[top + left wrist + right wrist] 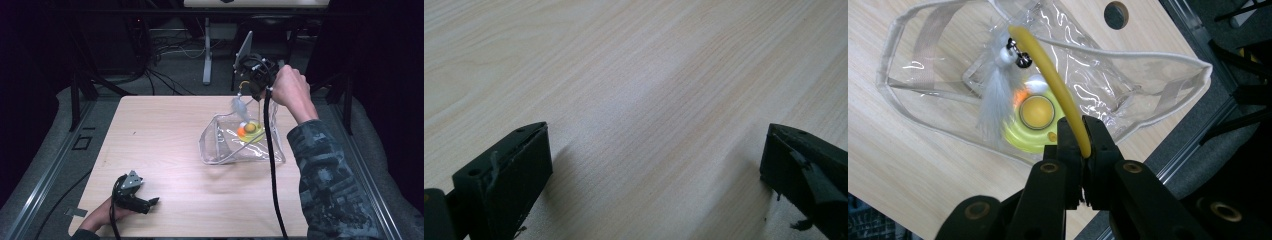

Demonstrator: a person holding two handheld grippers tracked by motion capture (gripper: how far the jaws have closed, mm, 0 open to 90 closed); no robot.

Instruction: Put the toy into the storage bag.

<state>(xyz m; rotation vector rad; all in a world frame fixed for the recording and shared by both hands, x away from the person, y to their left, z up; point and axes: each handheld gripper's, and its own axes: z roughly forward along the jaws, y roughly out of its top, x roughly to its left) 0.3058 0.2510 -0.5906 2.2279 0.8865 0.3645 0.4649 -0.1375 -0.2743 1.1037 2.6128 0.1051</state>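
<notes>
A clear plastic bag lies open on the wooden table, right of its middle. Inside it sits a yellow-green round toy with an orange ball. My right gripper hangs above the bag's mouth, shut on a yellow rod. From the rod's far end dangles a grey feather with a small bell, reaching into the bag. In the high view the right gripper is held up near the table's far edge. My left gripper rests on the table at the near left, jaws open, nothing between them.
The table's right edge runs close beside the bag, with a metal rail and dark floor beyond. A round hole marks the tabletop past the bag. Stands and cables crowd the floor behind the table.
</notes>
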